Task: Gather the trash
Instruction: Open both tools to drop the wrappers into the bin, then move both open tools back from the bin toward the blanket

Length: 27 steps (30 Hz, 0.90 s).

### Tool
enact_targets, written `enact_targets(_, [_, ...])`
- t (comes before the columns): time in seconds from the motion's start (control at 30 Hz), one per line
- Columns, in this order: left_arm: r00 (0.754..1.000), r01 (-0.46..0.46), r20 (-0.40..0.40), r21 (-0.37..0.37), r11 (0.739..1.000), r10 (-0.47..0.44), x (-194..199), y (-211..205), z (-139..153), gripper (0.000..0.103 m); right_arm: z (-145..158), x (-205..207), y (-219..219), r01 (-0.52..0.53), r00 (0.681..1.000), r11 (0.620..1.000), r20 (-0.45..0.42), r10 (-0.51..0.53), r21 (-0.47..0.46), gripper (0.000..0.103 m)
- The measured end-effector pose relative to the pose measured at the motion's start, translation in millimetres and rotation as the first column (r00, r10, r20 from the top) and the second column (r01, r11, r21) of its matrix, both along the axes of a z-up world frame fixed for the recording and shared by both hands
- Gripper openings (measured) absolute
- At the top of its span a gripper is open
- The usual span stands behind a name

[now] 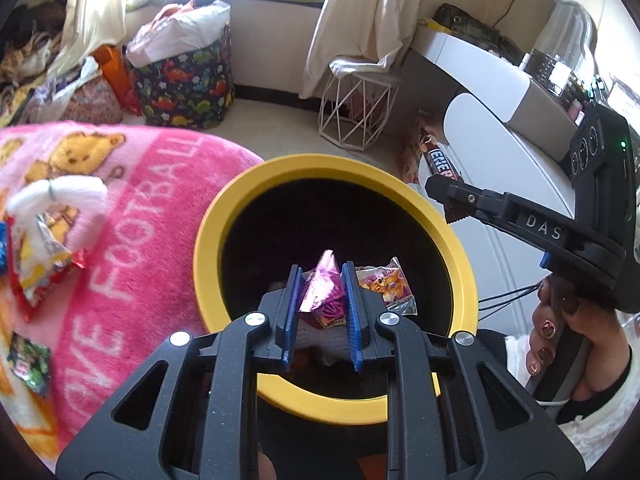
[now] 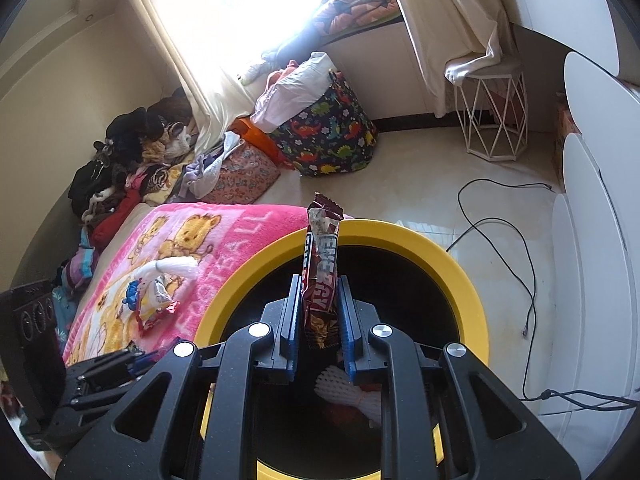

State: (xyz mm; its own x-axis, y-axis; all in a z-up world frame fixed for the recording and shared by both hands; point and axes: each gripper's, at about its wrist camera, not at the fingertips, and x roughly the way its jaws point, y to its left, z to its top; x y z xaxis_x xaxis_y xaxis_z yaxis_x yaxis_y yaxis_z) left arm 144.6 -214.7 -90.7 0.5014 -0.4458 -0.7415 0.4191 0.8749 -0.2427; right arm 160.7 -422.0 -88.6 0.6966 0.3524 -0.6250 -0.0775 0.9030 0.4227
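Over the yellow-rimmed bin (image 1: 208,240) holding wrappers (image 1: 386,284), left tool (image 1: 320,300) pinches pink foil (image 1: 322,280), right tool (image 2: 318,312) clamps an energy bar (image 2: 322,256).

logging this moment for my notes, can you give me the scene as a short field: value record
left gripper: shut on pink foil wrapper, over the bin
right gripper: shut on brown energy bar wrapper, over the bin
bin: yellow-rimmed bin, dark inside, some wrappers already in it
left to collect: wrapper pile on pink blanket
floor: black cable
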Motion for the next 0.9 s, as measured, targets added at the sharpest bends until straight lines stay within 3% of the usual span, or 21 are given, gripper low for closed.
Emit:
enact_targets(0.1, [1.000, -0.001, -0.012, 0.000, 1.000, 0.001, 0, -2, -6, 0.015, -4, 2, 0, -0.008, 1.000, 1.000, -0.017, 0.008, 0.001, 0.019])
enact_targets(0.17, [1.000, 0.000, -0.016, 0.000, 1.000, 0.000, 1, -2, -8, 0.021, -7, 2, 0, -0.007, 1.000, 1.000, -0.024, 0.007, 0.000, 0.028])
enact_targets(0.27, [1.000, -0.014, -0.014, -0.007, 1.000, 0.014, 1, 1, -9, 0.049, -9, 2, 0, 0.000, 1.000, 1.000, -0.031, 0.000, -0.004, 0.043])
enact_targets(0.37, [0.999, -0.040, 0.002, -0.019, 0.999, 0.040, 0, 9, -6, 0.085, -8, 1, 1, 0.012, 1.000, 1.000, -0.029, -0.012, -0.008, 0.051])
enact_targets(0.4, [0.999, -0.051, 0.012, -0.021, 0.998, 0.051, 0, 11, -4, 0.089, -7, 1, 0, 0.015, 1.000, 1.000, -0.026, -0.015, -0.010, 0.052])
enact_targets(0.57, [0.992, -0.102, 0.068, -0.030, 0.994, 0.104, -3, 28, 10, 0.092, -1, -2, 3, 0.029, 1.000, 0.999, 0.002, -0.029, -0.017, 0.062])
enact_targets(0.9, [0.969, -0.189, 0.149, -0.057, 0.980, 0.196, -6, 66, 38, 0.092, 18, -5, 25, -0.004, 0.997, 0.999, 0.078, 0.007, -0.038, 0.071])
